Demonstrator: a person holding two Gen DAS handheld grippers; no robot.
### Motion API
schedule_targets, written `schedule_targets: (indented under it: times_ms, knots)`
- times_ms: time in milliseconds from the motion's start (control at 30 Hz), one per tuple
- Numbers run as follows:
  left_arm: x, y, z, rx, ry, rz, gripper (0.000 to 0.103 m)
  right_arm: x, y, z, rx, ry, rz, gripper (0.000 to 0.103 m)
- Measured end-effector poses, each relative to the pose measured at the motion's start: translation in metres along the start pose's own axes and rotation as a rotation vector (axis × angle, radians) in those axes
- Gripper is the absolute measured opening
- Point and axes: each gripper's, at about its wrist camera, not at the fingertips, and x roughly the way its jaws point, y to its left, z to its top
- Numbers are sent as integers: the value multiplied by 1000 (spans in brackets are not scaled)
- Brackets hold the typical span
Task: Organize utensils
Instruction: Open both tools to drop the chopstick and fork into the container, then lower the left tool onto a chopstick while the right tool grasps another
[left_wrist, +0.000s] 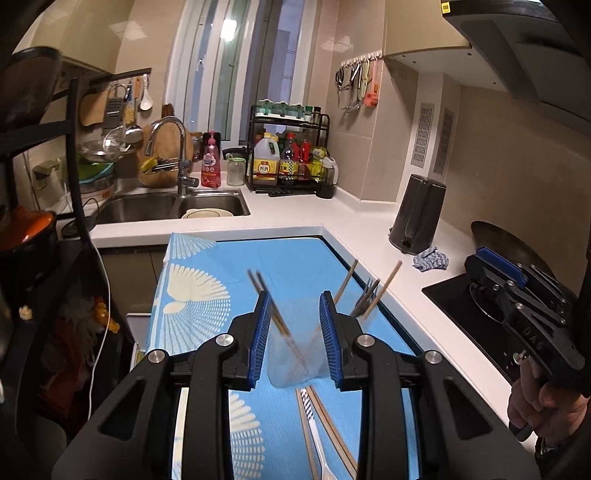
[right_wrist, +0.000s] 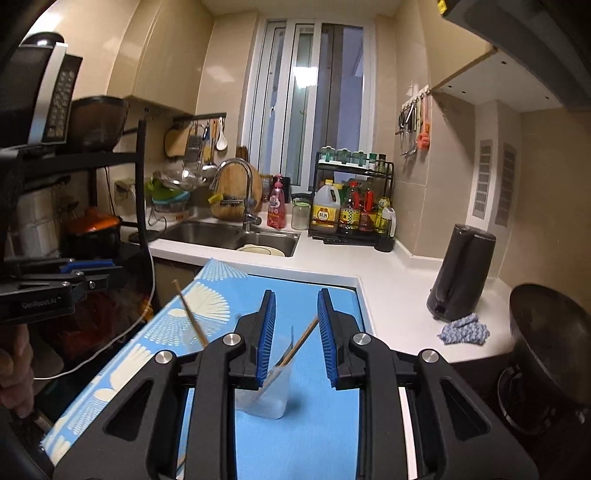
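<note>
A clear plastic cup (left_wrist: 295, 363) stands on the blue patterned cloth (left_wrist: 291, 258). It holds wooden chopsticks (left_wrist: 384, 286) that lean left and right, and a dark fork (left_wrist: 367, 295). My left gripper (left_wrist: 294, 295) is open and empty, above and short of the cup. On the cloth nearer to me lie loose chopsticks (left_wrist: 332, 428) and a white utensil (left_wrist: 314, 428). In the right wrist view the same cup (right_wrist: 264, 395) shows through the gap of my open, empty right gripper (right_wrist: 296, 291). Each gripper also shows at the edge of the other's view, away from the cup.
White counter (right_wrist: 391, 280) wraps around the cloth. A dark kettle (right_wrist: 461, 273) and a grey rag (right_wrist: 465, 328) sit at the right, beside a wok (right_wrist: 550, 339) on the stove. Sink (right_wrist: 229, 236), tap and condiment rack (right_wrist: 351, 199) stand at the back. A white cable (left_wrist: 99, 302) hangs at the left.
</note>
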Motion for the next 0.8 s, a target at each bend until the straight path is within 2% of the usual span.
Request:
schedule_targets:
  times_ms: [200,300,433,500,567,800]
  knots:
    - [-18,-2,-73,-5,3,27,27,-30,12,-62,74,36,34,25]
    - [-19,-7,-113,-3,31,43,23,-37,19,-97,110,73,50,25]
    - [-20,-8,-160,-66,83,32,21,-43,31,-147,153,151,75,23]
    - [-21,-13,-181,-63,94,46,21,-44,37,-170,174,189,97,13]
    - [-21,-16,-196,-63,100,50,21,-45,45,-188,162,203,108,10]
    - [-11,-31,-224,-15,113,73,21,-29,57,-234,222,294,123,13]
